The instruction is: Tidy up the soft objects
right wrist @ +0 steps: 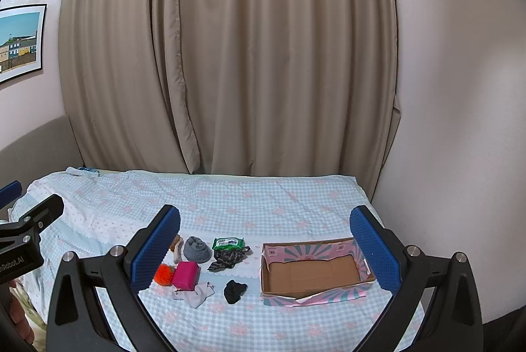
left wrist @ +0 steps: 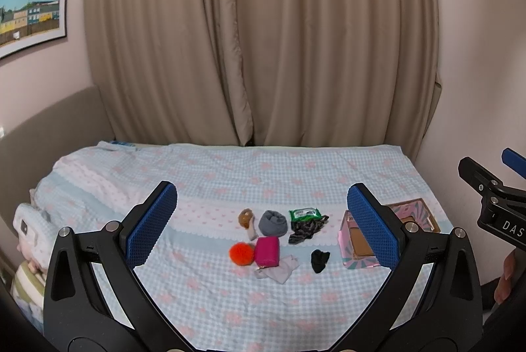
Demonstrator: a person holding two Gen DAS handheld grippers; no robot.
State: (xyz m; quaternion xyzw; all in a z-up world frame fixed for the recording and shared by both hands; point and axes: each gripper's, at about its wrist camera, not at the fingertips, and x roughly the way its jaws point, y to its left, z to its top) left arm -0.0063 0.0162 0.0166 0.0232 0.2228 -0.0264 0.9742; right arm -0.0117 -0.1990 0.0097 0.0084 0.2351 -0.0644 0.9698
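Left wrist view: I hold my left gripper (left wrist: 261,222) above the near edge of the bed (left wrist: 203,174), jaws spread wide and carrying nothing. Between its fingers the soft objects lie loose on the checked cover: a brown toy (left wrist: 246,219), a grey rolled sock (left wrist: 273,223), a green wipes pack (left wrist: 304,214) resting on a dark patterned cloth (left wrist: 304,232), an orange pompom (left wrist: 241,254) touching a magenta pouch (left wrist: 268,251), a pale cloth (left wrist: 279,269) under the pouch's near edge, and a black sock (left wrist: 320,260) apart from the rest. The cardboard box (left wrist: 356,245) stands to their right, partly hidden by my finger. Right wrist view: my right gripper (right wrist: 265,248) is likewise wide open and holds nothing, hovering short of the items. The box (right wrist: 312,274) shows a bare brown floor; nothing lies in it. I judge that no item is sorted yet and that every listed item remains to be moved, assuming the box is the destination.
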